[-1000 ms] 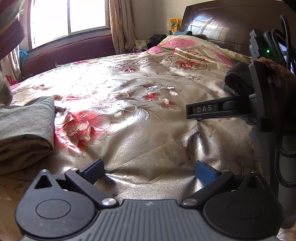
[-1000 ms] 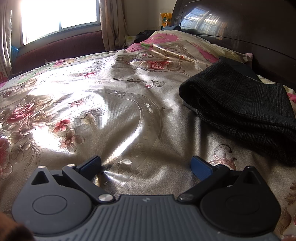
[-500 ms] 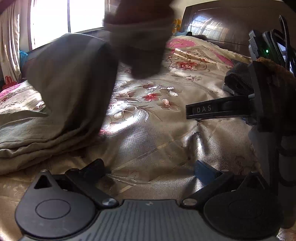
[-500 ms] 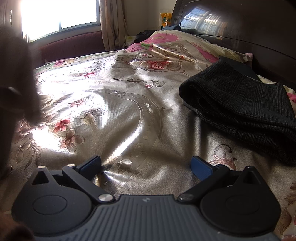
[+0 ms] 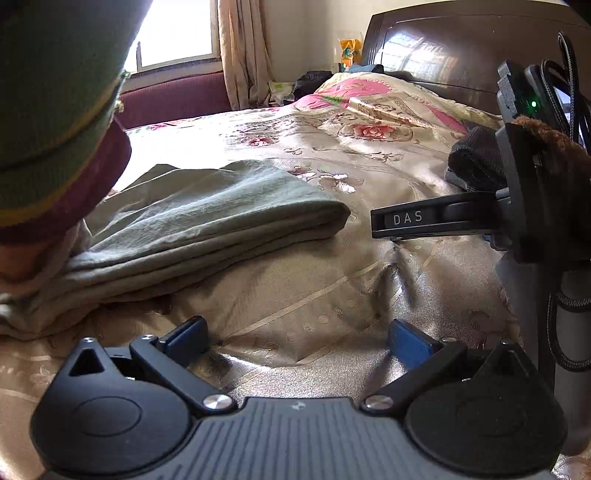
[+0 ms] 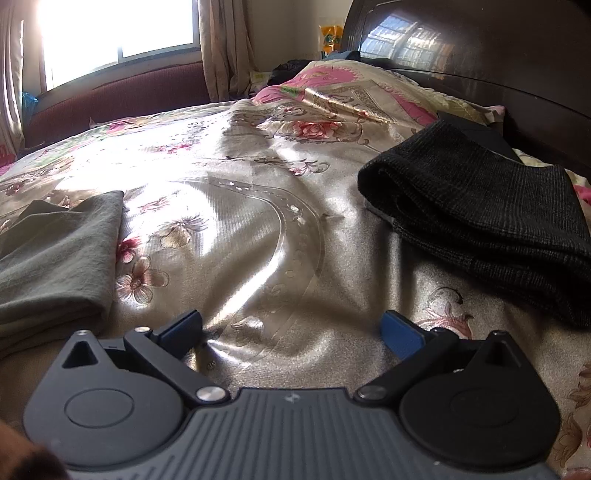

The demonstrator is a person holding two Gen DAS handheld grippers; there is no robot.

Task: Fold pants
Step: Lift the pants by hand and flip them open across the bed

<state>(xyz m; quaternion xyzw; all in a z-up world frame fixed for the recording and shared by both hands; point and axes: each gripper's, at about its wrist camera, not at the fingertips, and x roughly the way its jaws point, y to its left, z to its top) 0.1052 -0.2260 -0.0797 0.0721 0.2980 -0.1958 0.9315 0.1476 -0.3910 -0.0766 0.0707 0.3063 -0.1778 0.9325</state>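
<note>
Grey-green pants (image 5: 192,221) lie folded in a flat stack on the floral bedspread, left of centre in the left wrist view; their edge also shows at the left of the right wrist view (image 6: 55,258). My left gripper (image 5: 297,338) is open and empty, resting low on the bed just in front of the pants. My right gripper (image 6: 291,330) is open and empty on the bedspread, to the right of the pants. The right gripper's body (image 5: 517,206) shows at the right of the left wrist view. A person's sleeved arm (image 5: 55,122) reaches over the pants at the upper left.
Folded black pants (image 6: 480,218) lie at the right near the dark wooden headboard (image 6: 480,66). A pillow (image 6: 351,92) lies at the head of the bed. A window (image 6: 110,33) and curtain stand behind the bed.
The grey-green pants, earlier a small stack at the far left, were lifted through the air and now lie laid out wider toward the centre. Both grippers stayed still and open.
</note>
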